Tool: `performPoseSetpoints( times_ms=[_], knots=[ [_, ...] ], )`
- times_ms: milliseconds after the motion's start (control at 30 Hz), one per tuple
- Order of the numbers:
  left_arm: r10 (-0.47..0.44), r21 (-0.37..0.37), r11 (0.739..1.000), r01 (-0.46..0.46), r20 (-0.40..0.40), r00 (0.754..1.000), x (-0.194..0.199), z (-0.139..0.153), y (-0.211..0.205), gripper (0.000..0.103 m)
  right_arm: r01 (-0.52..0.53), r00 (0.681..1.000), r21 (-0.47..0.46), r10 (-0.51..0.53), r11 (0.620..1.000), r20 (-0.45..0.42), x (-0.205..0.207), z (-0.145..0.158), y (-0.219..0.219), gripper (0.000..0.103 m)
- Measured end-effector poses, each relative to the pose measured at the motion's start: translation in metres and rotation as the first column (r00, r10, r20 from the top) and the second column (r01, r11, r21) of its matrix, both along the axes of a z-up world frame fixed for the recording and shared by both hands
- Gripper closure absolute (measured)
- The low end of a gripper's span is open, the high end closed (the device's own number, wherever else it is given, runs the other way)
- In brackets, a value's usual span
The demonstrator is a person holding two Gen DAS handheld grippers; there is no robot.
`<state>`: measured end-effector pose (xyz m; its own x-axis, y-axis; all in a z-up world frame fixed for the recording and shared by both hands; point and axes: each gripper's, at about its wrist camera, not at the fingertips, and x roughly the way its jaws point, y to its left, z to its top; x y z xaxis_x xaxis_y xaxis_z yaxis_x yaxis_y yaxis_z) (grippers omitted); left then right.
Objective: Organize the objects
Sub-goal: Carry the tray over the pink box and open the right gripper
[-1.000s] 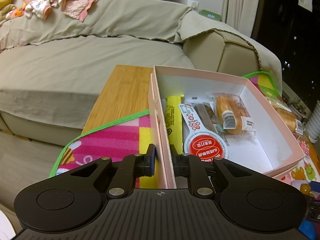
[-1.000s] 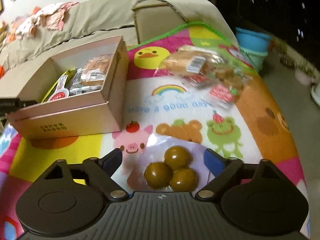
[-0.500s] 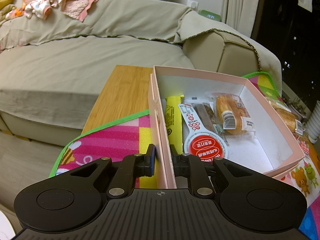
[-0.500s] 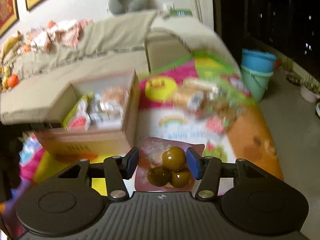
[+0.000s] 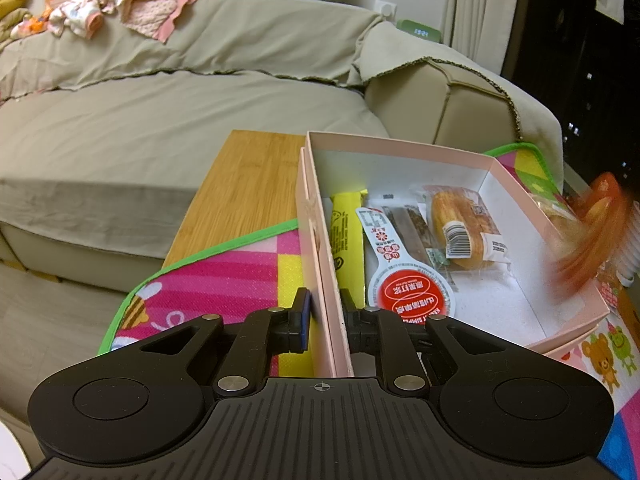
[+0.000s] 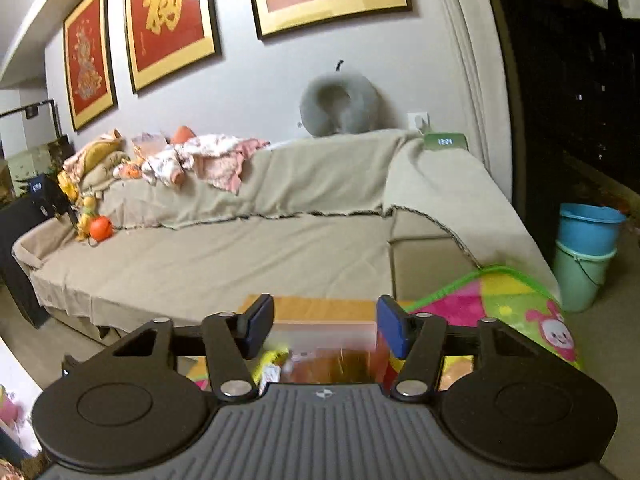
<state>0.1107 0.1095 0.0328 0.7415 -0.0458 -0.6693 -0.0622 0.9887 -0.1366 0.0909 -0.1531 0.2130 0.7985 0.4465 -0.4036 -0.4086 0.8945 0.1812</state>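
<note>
My left gripper is shut on the near left wall of the pink box, one finger inside and one outside. In the box lie a yellow stick pack, a red-and-white packet and a wrapped bun. A blurred red-orange snack packet is in motion over the box's right wall. My right gripper hangs high above the box with its jaws opening. The blurred packet shows below and between them, and the pads do not press on it.
The box sits on a colourful play mat over a wooden table. A beige covered sofa runs behind, with clothes and a grey neck pillow. Stacked blue and green buckets stand on the floor at right.
My right gripper closed around the packet of brown balls, rose with it and tilted up toward the sofa; its jaws are now wider. The packet appeared blurred over the box. My left gripper stayed put.
</note>
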Motion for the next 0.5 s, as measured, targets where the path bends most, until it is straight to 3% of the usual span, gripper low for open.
performPoseSetpoints(
  times_ms=[67,167,333,500],
  knots=[
    [0.000,0.001,1.000,0.000,0.003,1.000,0.000,0.000,0.000,0.087,0.001,1.000,0.007,-0.001,1.000,0.008,-0.002,-0.001,-0.002,0.034],
    [0.001,0.000,1.000,-0.001,0.003,1.000,0.000,0.000,0.000,0.087,0.029,1.000,0.006,-0.029,1.000,-0.008,-0.003,-0.009,-0.013,0.032],
    [0.000,0.002,1.000,0.000,0.003,1.000,0.000,0.000,-0.001,0.087,0.119,0.988,-0.017,-0.120,0.993,-0.095,0.004,-0.040,-0.047,0.030],
    [0.000,0.003,1.000,0.000,0.003,1.000,-0.001,0.000,-0.001,0.087,0.219,0.954,-0.056,-0.226,0.974,-0.199,0.012,-0.077,-0.080,0.030]
  ],
)
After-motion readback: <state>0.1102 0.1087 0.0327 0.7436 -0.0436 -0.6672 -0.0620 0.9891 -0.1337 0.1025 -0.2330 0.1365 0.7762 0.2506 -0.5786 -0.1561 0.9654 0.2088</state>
